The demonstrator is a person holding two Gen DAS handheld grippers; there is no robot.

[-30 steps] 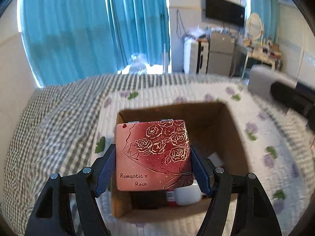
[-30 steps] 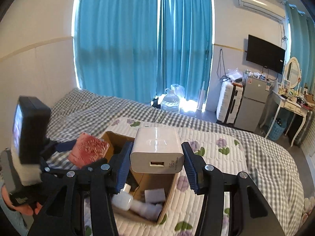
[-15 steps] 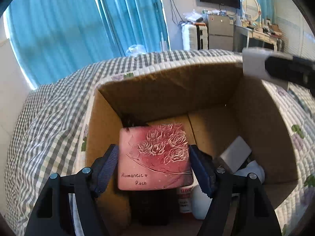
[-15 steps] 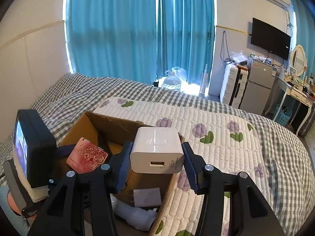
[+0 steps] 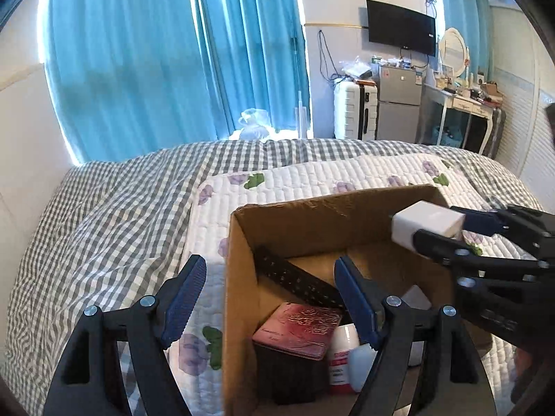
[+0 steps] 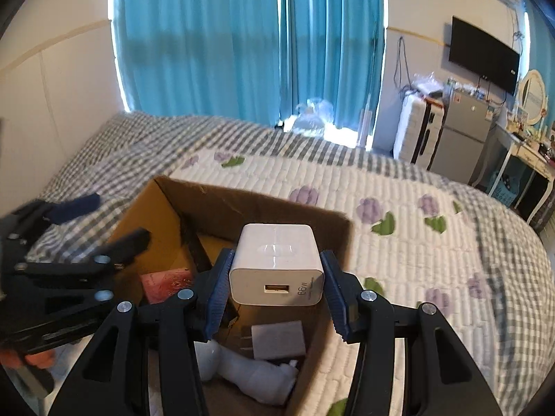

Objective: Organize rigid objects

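Note:
An open cardboard box [image 5: 239, 277] stands on the bed; it also shows in the right wrist view [image 6: 242, 201]. The red rose tin [image 5: 298, 329] lies inside it on a black block, also seen in the right wrist view [image 6: 166, 286]. My left gripper [image 5: 270, 298] is open and empty above the box's left wall. My right gripper [image 6: 274, 291] is shut on a white 66W charger [image 6: 277, 263] and holds it over the box; the charger also shows in the left wrist view [image 5: 426, 225].
In the box lie a black perforated strap [image 5: 295, 277], a white bottle with a red label [image 5: 341, 357], a small white adapter [image 6: 277, 343] and a white bottle [image 6: 249, 378]. The flowered quilt [image 6: 416, 235] and checked cover [image 5: 104, 228] surround the box.
My left gripper let go of the rose tin, which now lies in the box, and drew back up and left. The right gripper with the charger moved closer over the box.

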